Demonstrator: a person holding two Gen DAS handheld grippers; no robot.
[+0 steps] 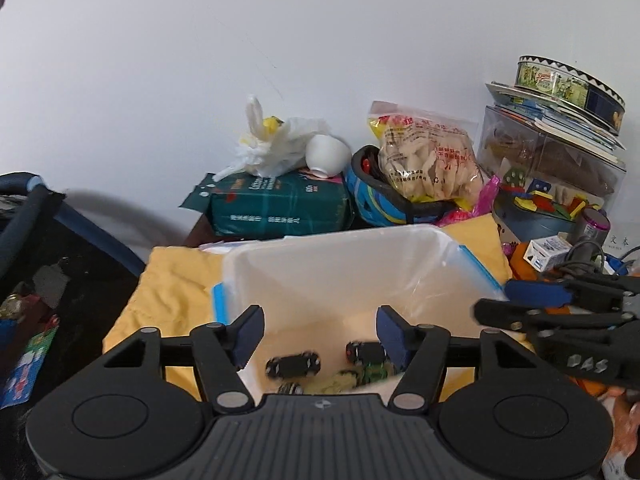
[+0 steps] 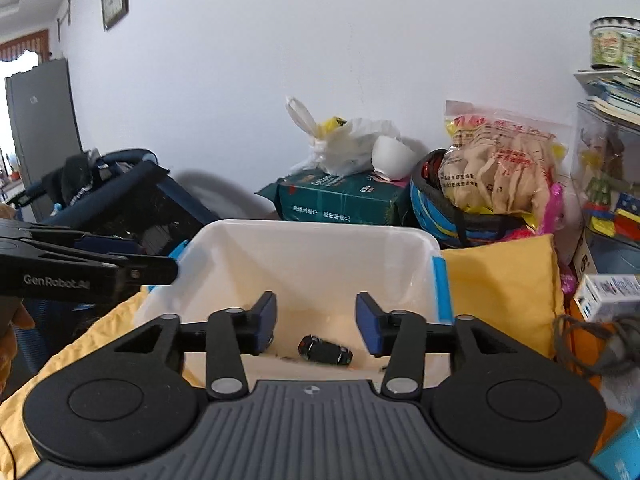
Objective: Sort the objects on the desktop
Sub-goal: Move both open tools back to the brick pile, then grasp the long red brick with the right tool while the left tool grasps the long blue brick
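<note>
A translucent white storage box (image 1: 332, 252) with blue clips stands on a yellow cloth (image 1: 176, 280). Inside it lie small toy cars: a black one (image 1: 293, 365), another black one with red (image 1: 366, 352), a green one (image 1: 374, 374) and a pale piece (image 1: 338, 381). My left gripper (image 1: 320, 336) hangs open above the box's near rim with nothing between its fingers. My right gripper (image 2: 316, 322) is also open over the same box (image 2: 312, 256), above a black toy car (image 2: 325, 350). The right gripper's side shows at the left wrist view's right edge (image 1: 560, 312).
Behind the box sit a green pack (image 1: 276, 206), a white plastic bag (image 1: 272, 144), a white cup (image 1: 326, 156), a blue helmet (image 1: 384, 200) and a snack bag (image 1: 428, 160). Stacked boxes, books and a round tin (image 1: 568, 84) stand at right. A dark stroller (image 2: 120, 200) is left.
</note>
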